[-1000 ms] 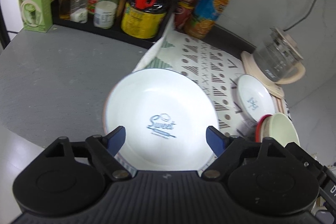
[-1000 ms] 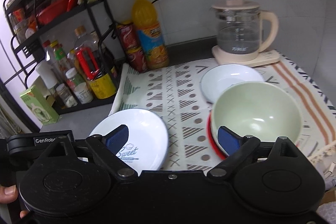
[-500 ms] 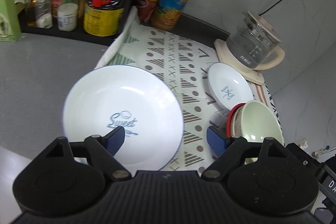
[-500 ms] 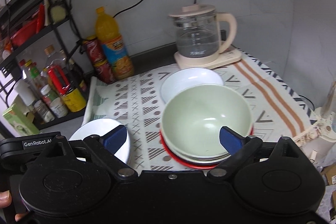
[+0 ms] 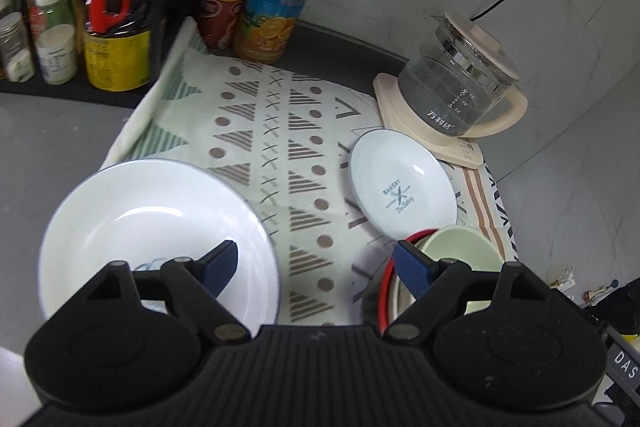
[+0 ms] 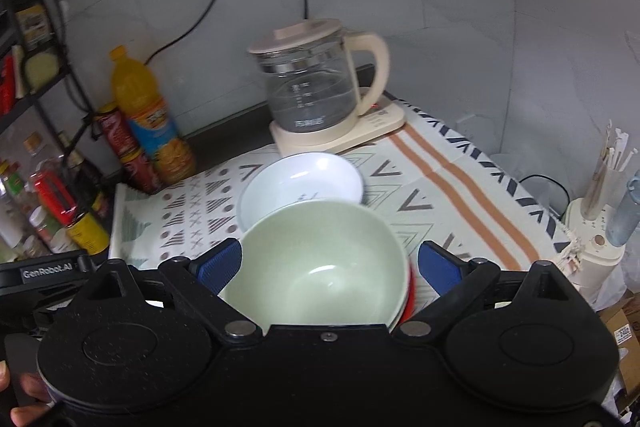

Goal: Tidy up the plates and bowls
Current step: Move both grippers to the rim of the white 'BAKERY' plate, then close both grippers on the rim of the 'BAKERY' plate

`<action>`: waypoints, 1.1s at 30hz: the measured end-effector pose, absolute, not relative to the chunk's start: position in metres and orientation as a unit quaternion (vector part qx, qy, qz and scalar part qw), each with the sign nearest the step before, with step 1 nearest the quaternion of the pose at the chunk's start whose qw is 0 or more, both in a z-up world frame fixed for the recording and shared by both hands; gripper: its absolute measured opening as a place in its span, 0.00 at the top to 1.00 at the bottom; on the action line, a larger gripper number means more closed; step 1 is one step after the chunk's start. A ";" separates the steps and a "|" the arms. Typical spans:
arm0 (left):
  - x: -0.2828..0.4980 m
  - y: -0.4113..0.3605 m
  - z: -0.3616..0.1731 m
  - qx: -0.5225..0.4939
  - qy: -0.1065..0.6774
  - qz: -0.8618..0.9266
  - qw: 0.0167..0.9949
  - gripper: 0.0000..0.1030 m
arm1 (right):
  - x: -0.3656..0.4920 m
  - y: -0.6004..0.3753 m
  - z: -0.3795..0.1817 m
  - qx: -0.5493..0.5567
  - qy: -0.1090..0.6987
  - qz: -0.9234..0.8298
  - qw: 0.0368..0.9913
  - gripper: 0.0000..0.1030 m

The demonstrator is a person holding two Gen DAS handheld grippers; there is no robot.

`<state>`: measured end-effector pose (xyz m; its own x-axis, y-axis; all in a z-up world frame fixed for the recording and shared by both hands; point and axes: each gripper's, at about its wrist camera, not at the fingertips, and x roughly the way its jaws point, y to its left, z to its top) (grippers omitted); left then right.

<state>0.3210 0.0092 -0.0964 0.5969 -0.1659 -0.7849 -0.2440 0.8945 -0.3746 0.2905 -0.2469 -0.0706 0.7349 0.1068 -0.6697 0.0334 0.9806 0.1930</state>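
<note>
Holding: you have both tools spread wide, nothing between the fingers.
Left tool (image 5: 316, 261): gaping, over the cloth (image 5: 280, 147), between the big plate (image 5: 152, 227) and the bowl stack.
Right tool (image 6: 330, 263): gaping, its fingers flank the green bowl (image 6: 316, 267) without touching.
Bowl: nested on a red-rimmed dish (image 5: 386, 283), on the cloth.
Small plate (image 6: 300, 187): just behind the bowl, near the kettle (image 6: 316, 87).
Big plate: at the cloth's left edge, partly over the grey bench (image 5: 48, 139).
</note>
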 end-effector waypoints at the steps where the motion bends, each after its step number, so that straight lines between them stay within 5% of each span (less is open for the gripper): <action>1: 0.326 0.007 -0.096 -0.226 0.449 0.020 0.864 0.19 | 0.295 -0.249 -0.071 0.096 0.365 0.019 0.926 0.08; 14: 0.392 -0.010 -0.112 -0.234 0.461 0.009 0.856 0.20 | 0.361 -0.287 -0.081 0.128 0.393 0.003 0.910 0.13; 21: 0.422 -0.014 -0.130 -0.247 0.477 0.007 0.843 0.24 | 0.398 -0.302 -0.098 0.142 0.429 0.011 0.892 0.24; 33: 0.467 -0.019 -0.170 -0.266 0.515 0.010 0.815 0.57 | 0.459 -0.314 -0.139 0.177 0.499 0.054 0.847 0.54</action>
